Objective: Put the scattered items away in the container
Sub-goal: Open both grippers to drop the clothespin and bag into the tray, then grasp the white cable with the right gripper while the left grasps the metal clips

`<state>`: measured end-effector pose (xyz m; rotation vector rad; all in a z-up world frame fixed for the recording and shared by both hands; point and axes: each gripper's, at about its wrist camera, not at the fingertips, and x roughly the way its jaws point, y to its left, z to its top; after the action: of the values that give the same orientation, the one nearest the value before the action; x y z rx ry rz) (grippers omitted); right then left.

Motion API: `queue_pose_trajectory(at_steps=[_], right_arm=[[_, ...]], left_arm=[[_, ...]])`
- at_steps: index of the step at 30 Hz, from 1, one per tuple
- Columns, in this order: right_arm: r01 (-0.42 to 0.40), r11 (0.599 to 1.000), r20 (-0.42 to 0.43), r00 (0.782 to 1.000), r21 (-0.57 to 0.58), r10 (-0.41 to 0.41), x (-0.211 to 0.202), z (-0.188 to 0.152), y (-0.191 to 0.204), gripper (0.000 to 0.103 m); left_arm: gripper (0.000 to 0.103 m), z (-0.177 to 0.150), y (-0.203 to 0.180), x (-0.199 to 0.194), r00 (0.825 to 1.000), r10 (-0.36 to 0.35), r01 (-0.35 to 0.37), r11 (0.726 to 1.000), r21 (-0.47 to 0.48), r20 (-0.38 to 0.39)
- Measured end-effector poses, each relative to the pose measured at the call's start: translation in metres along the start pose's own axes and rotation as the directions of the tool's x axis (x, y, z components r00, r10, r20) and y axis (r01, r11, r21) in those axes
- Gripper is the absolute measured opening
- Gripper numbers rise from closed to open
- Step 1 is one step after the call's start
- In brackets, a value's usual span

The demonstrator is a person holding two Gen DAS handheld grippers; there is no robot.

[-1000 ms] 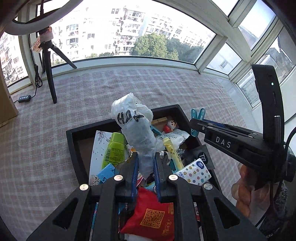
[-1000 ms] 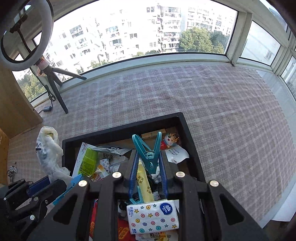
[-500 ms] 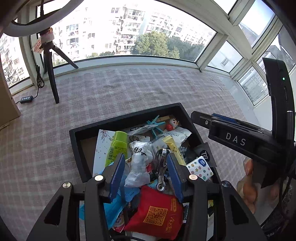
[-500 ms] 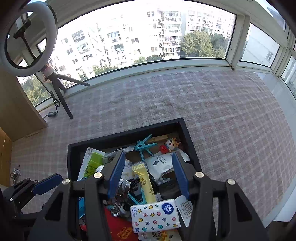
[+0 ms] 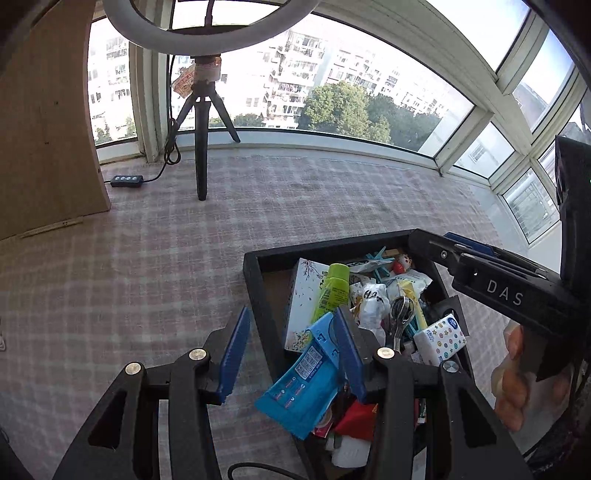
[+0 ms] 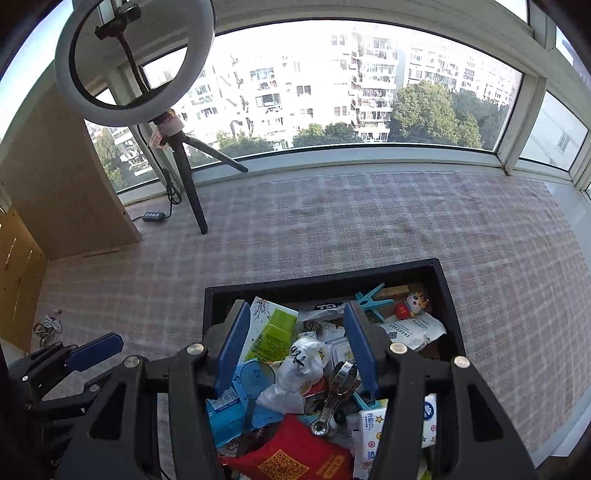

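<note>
Right hand-held gripper (image 6: 297, 350) above container (image 6: 448, 295)

both wrist views tilt steeply down, close over the black container (image 5: 255, 280) (image 6: 448, 295) — left view from its left side; shared: ring light (image 5: 199, 33) (image 6: 133, 110), windows.

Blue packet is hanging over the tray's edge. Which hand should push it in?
Left, probably. The blue packet lies at the tray rim, right by the open fingers of the left gripper, while the right gripper hangs open over the tray's middle.
</note>
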<state>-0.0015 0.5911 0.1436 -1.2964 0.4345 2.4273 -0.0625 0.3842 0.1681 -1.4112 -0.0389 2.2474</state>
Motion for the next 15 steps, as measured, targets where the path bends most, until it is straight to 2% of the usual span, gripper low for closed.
queue_pose_trajectory(at_steps=[4, 8, 15], right_arm=[[-0.051, 0.997, -0.008, 0.999, -0.053, 0.050, 0.008, -0.001, 0.045, 0.052], [-0.100, 0.987, -0.022, 0.995, -0.128, 0.098, 0.019, -0.006, 0.101, 0.052], [-0.178, 0.946, -0.051, 0.984, -0.271, 0.171, 0.036, -0.022, 0.205, 0.052]], left_arm=[[0.045, -0.010, 0.059, -0.020, 0.998, 0.059, -0.057, 0.996, -0.071, 0.022], [0.045, -0.025, 0.126, -0.044, 0.990, 0.138, -0.129, 0.979, -0.159, 0.041], [0.045, -0.059, 0.241, -0.089, 0.965, 0.256, -0.226, 0.915, -0.333, 0.048]])
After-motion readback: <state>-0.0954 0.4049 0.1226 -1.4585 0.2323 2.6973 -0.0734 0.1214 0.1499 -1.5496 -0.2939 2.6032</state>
